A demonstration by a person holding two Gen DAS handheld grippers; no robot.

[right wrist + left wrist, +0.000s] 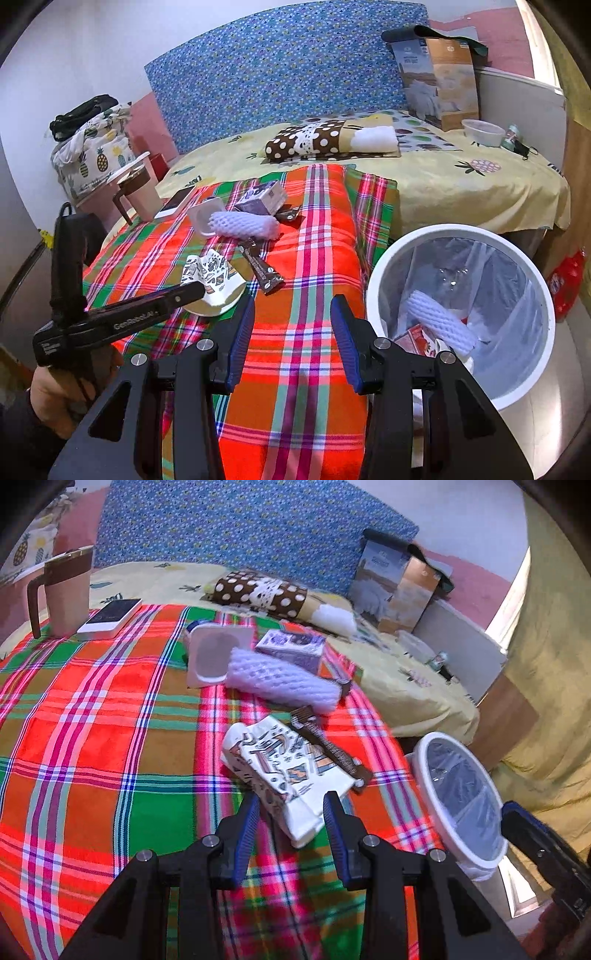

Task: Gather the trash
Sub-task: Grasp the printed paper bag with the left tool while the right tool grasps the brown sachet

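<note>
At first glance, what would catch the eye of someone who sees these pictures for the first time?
The bright red, green and orange plaid cloth fills the middle of both views, with trash scattered on it. A crushed patterned paper cup lies just ahead of the left gripper, whose fingers are open around its near end. To the right of the cloth stands a white trash bin, already holding a foam net sleeve.

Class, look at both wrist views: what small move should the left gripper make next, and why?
Probably ease forward and close on the crushed paper cup. The left gripper has open jaws straddling the cup's near end without pressing it, and the lined bin stands beside the checked cloth, ready for it.
</note>
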